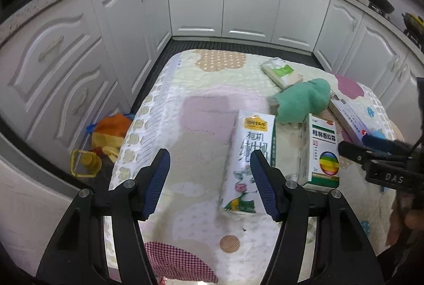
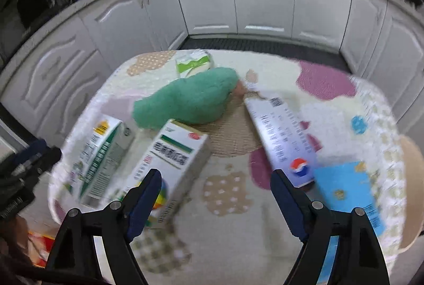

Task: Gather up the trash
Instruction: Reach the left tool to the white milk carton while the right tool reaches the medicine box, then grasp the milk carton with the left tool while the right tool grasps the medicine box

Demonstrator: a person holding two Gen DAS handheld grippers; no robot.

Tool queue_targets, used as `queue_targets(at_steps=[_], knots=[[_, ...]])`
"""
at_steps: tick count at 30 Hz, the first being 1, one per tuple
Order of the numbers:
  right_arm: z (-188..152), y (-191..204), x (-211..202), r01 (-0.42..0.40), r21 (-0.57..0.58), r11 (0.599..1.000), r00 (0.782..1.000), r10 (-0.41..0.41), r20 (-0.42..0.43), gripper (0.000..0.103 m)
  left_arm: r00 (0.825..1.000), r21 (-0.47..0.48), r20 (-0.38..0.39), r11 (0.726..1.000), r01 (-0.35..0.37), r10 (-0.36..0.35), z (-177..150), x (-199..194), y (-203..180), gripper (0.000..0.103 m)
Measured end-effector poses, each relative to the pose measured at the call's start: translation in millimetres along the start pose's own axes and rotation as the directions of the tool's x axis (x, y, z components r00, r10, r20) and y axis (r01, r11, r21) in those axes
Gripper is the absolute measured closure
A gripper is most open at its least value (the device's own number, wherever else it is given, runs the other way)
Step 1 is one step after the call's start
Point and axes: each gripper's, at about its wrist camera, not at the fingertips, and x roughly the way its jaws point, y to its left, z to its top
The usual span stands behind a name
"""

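A white milk carton (image 1: 247, 160) lies on the patterned cloth of the table (image 1: 201, 88), partly behind my left gripper's right finger. My left gripper (image 1: 210, 157) is open and empty, hovering just left of the carton. A white and green medicine box (image 1: 320, 152) lies right of it. A long white box with a red-blue logo (image 2: 281, 136) and a blue packet (image 2: 347, 192) lie to the right. My right gripper (image 2: 216, 176) is open and empty above the cloth, between the medicine box (image 2: 172, 163) and the long box. The milk carton (image 2: 103, 160) shows at its left.
A green fuzzy cloth (image 2: 188, 102) and a small green-white pack (image 2: 194, 62) lie further back on the table. White kitchen cabinets (image 1: 225, 4) surround the table. Orange and yellow items (image 1: 106, 136) lie on the floor to the left. The right gripper (image 1: 376, 160) shows at the left view's right edge.
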Motion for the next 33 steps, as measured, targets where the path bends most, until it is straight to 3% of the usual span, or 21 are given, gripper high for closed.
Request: queue_targets(at_steps=[5,8,11,12,13,16,21,24,26,33], knots=[[7.8,19.5,26.5,-0.050,0.063,0.997,0.998,0.052,-0.042,0.020,1.000,-0.030,-0.001,0.999,0.011,-0.011,-0.9,-0.1,2.1,0.041],[6.6,30.0,37.3,-0.038,0.023,0.999,0.997,0.040,-0.073,0.020,0.999,-0.042,0.001,0.999,0.034,-0.034,-0.7,-0.3,0.4,0.041],[-2.6,28.2,32.0,-0.067,-0.026,0.997,0.994,0.064,-0.084,0.031,0.998,-0.038,-0.006,0.998,0.056,-0.056,-0.6,2.4,-4.2,0.041],[-5.3,27.3,27.0,-0.073,-0.047,0.996,0.994,0.069,-0.088,0.041,0.998,-0.036,-0.012,0.997,0.062,-0.062,-0.9,5.0,-6.5,0.041],[-8.6,26.0,20.2,-0.077,-0.074,0.994,0.993,0.070,-0.096,0.043,0.997,-0.035,-0.019,0.997,0.071,-0.071,-0.7,7.4,-8.4,0.041],[-23.6,15.4,3.9,-0.050,-0.150,0.987,0.992,0.033,-0.118,0.043,0.995,-0.018,-0.032,0.995,0.095,-0.095,0.0,14.4,-15.4,0.041],[-36.0,-11.4,-8.8,-0.069,-0.113,0.991,0.988,0.052,-0.146,0.042,0.991,0.022,-0.094,0.994,0.103,-0.100,2.4,39.9,-33.1,0.041],[-37.7,-15.0,-14.9,-0.059,-0.086,0.995,0.992,0.049,-0.113,0.025,0.987,0.042,-0.115,0.992,0.121,-0.115,3.6,49.2,-41.9,0.041],[-37.9,-12.4,-15.5,-0.063,-0.075,0.995,0.994,0.055,-0.097,0.024,0.987,0.066,-0.124,0.992,0.108,-0.099,4.9,56.8,-47.1,0.041],[-37.8,-12.3,5.9,-0.041,-0.020,0.999,0.994,0.039,-0.104,0.024,0.982,0.002,-0.154,0.994,0.109,-0.107,4.4,76.1,-40.1,0.043]])
